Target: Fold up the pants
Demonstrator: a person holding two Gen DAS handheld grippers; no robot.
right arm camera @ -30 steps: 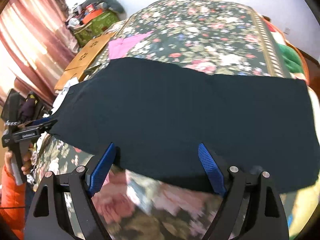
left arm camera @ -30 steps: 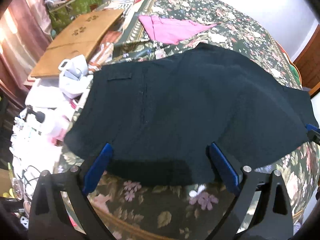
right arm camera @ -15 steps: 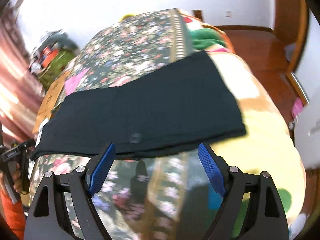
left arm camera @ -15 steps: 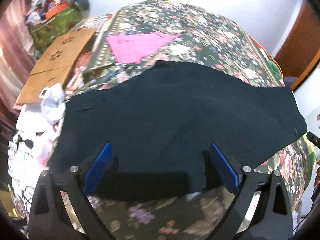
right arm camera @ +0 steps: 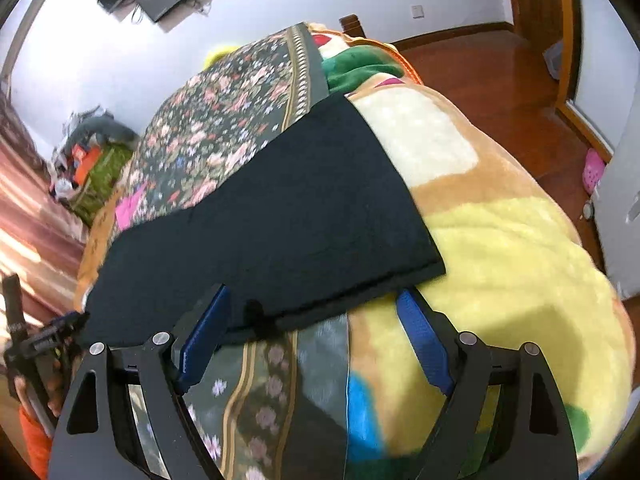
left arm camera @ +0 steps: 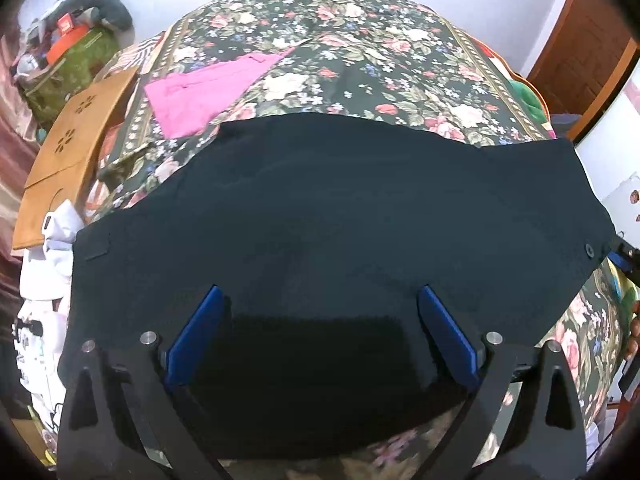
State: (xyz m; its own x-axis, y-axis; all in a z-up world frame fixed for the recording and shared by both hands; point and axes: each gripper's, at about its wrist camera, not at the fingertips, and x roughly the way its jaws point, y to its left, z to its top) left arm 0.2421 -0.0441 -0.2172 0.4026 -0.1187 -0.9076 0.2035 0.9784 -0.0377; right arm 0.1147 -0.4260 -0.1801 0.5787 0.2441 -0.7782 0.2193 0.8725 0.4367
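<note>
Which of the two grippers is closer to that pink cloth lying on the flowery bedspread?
Left. The left gripper hangs over the black pants at the end nearest the pink cloth. The right gripper is at the pants' opposite end, over the yellow blanket.

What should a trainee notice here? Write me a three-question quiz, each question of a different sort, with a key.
1. True or false: the left gripper is shut on the dark pants.
2. Which colour is the garment lying beyond the pants on the floral bedspread? A pink, B white, C orange.
3. Fill in: in the right wrist view, the end of the pants near the right gripper lies over a fleece blanket whose big patch beside it is ___.

Key: 1 false, its jaws stand open with no cloth pinched. 2 A. 3 yellow.
</note>
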